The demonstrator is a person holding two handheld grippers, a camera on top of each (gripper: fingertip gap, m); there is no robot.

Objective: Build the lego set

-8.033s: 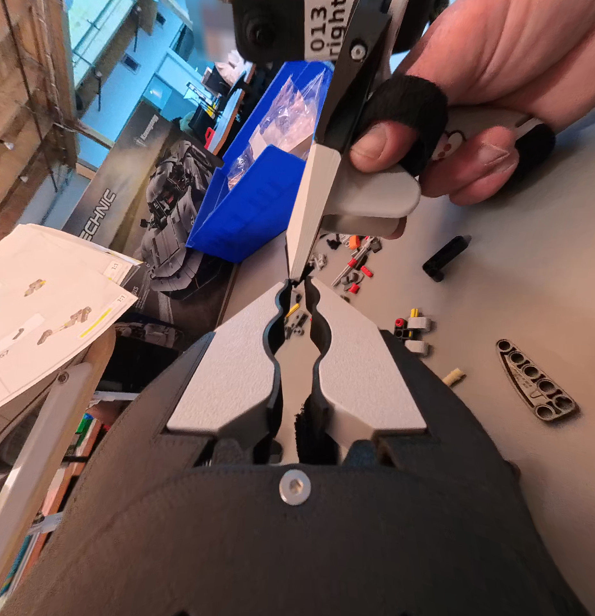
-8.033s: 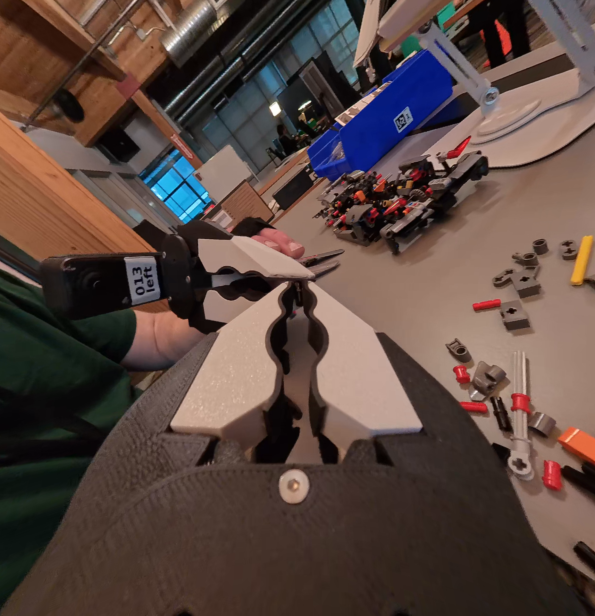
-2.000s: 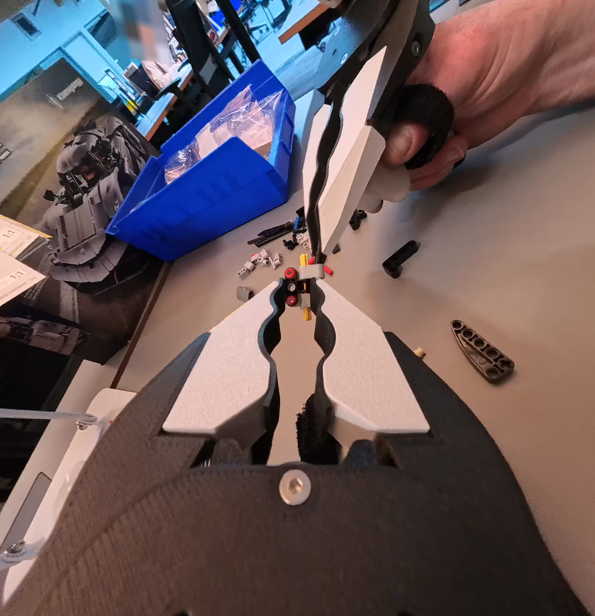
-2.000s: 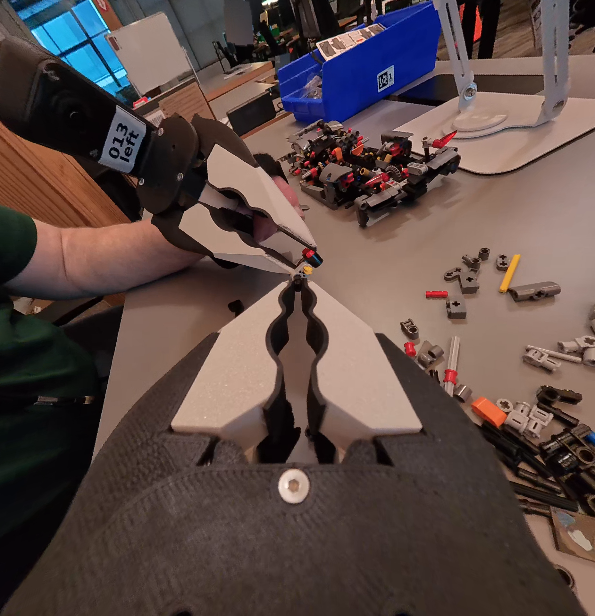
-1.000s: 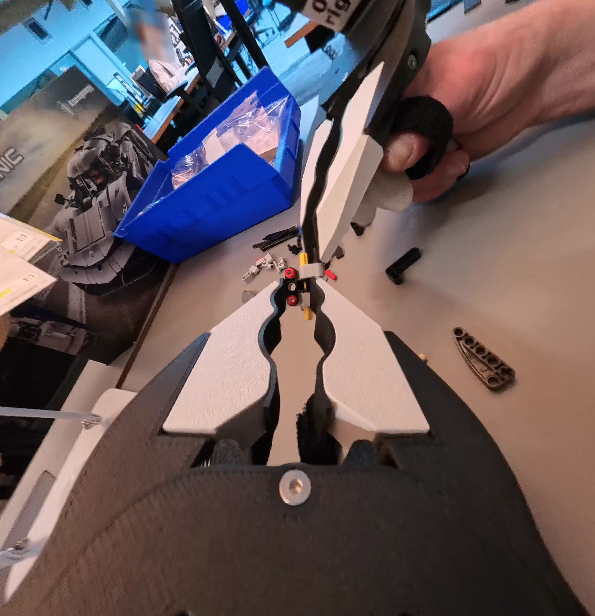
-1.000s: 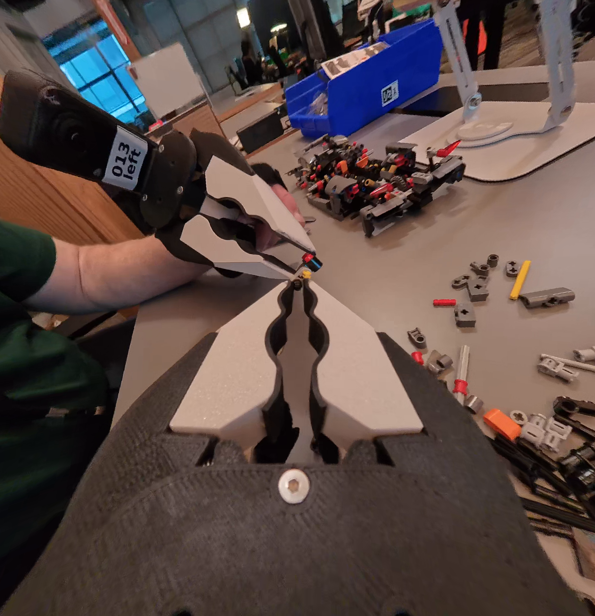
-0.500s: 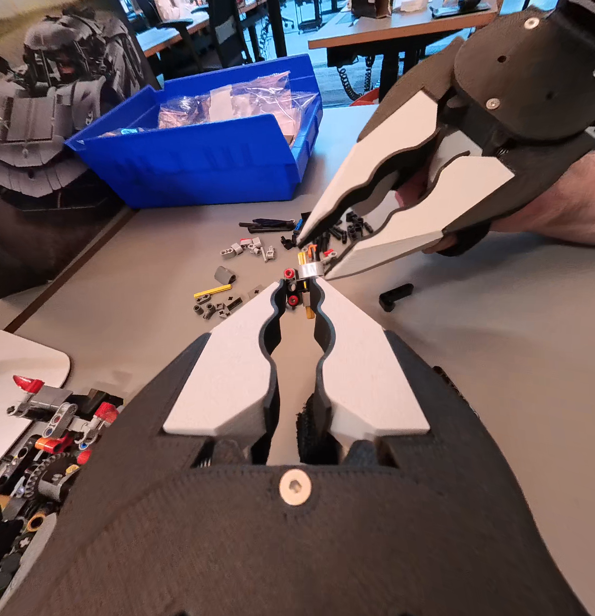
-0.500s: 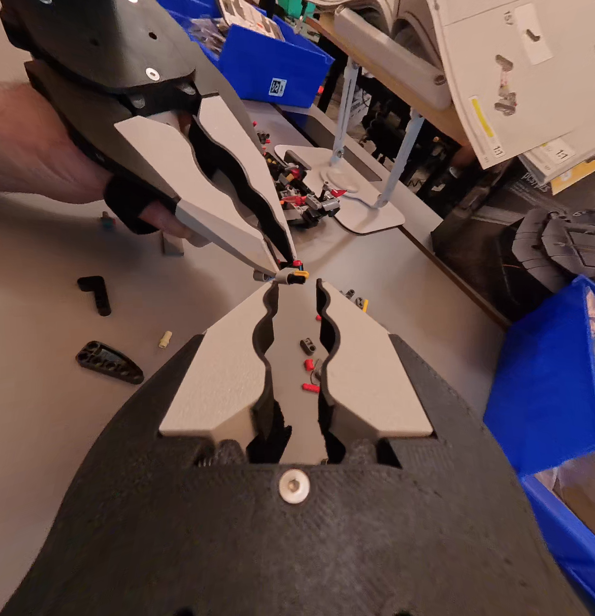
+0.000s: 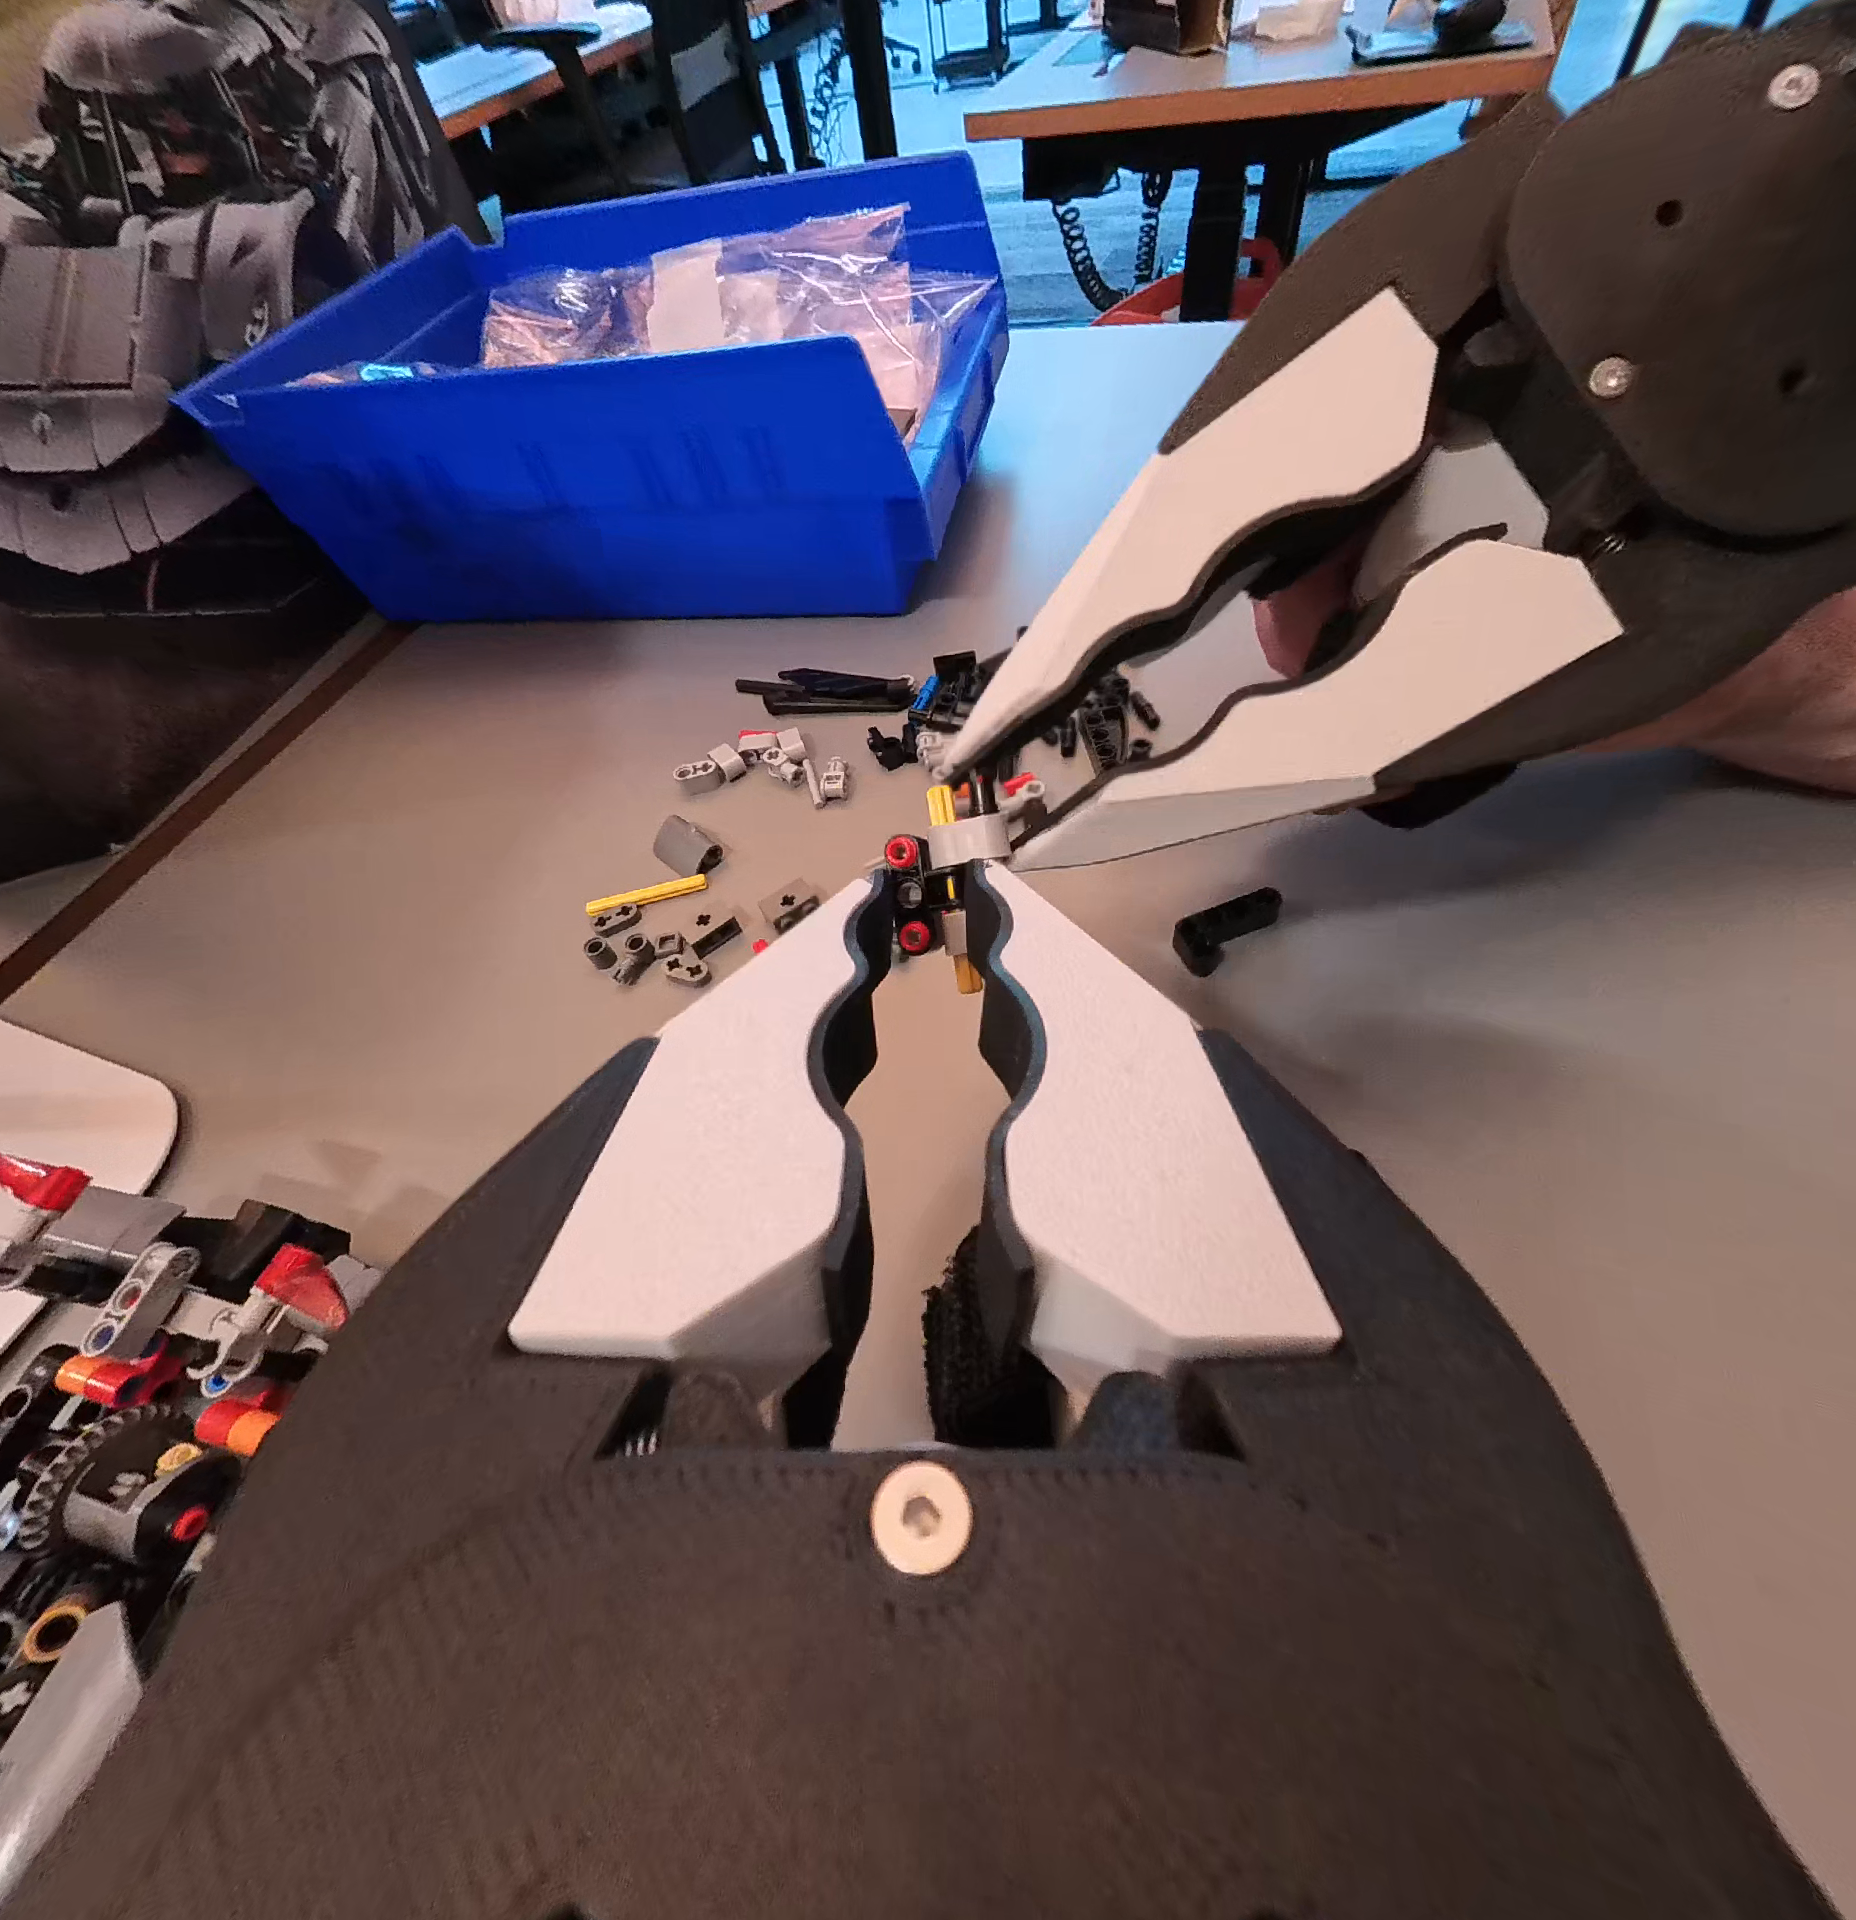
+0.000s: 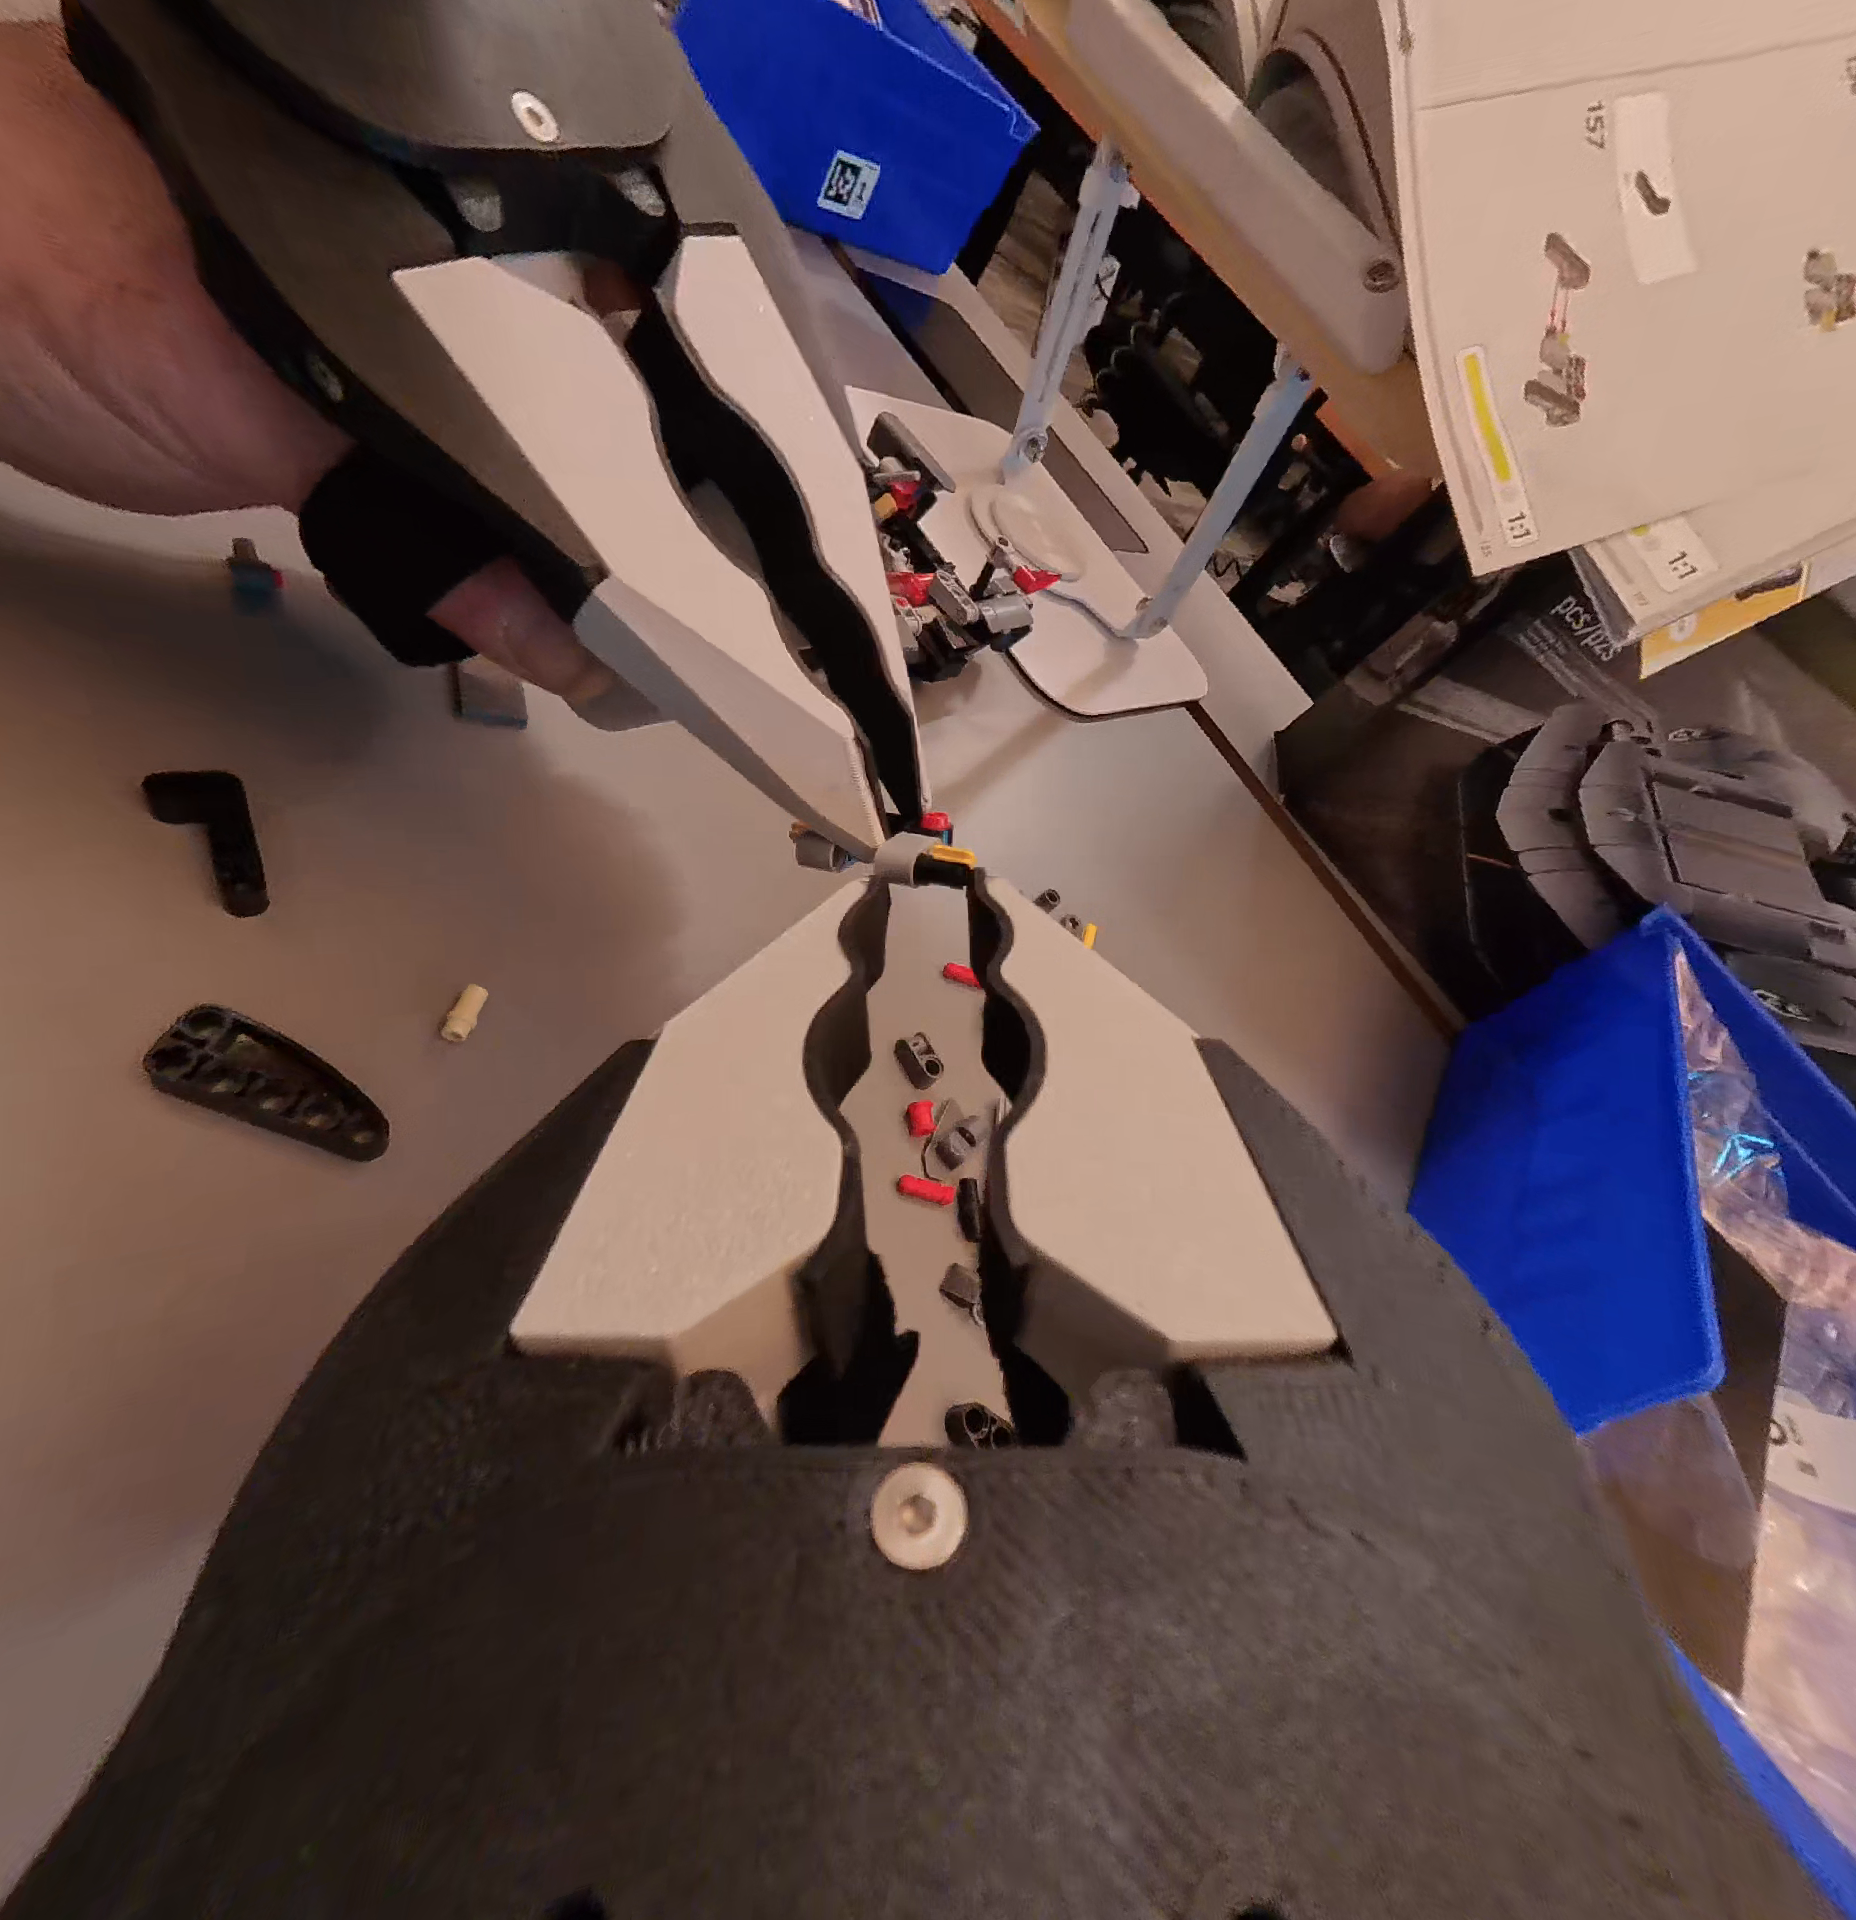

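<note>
Hard plastic, tiny and featherlight: the small lego sub-assembly (image 9: 929, 899), a black block with two red pin ends and a thin yellow axle through it, hangs in the air above the grey bench (image 9: 1526, 1195), pinched at the very tips of the left gripper (image 9: 926, 902), whose jaws are closed on it. A light grey connector sleeve (image 9: 968, 837) sits on the axle's upper end. The right gripper (image 9: 981, 805) stands with its jaws parted, one tip above and one tip beside that sleeve; whether either tip presses on it cannot be told.

Judging by the look of it, the piece is stiff and smooth, so it will likely twist or pop out under a sideways push. The firmest hold is probably across the flat black faces, not on the round red pins or the slim axle, which could slide or bend. Any push on the sleeve is best kept along the axle.

Loose grey, black, red and yellow parts (image 9: 695, 914) lie scattered on the bench beyond. A black L-shaped beam (image 9: 1220, 927) lies to the right. A blue plastic bin (image 9: 591, 488) holding clear bags stands farther back, and a partly built lego vehicle (image 9: 124, 1382) lies at the near left.
</note>
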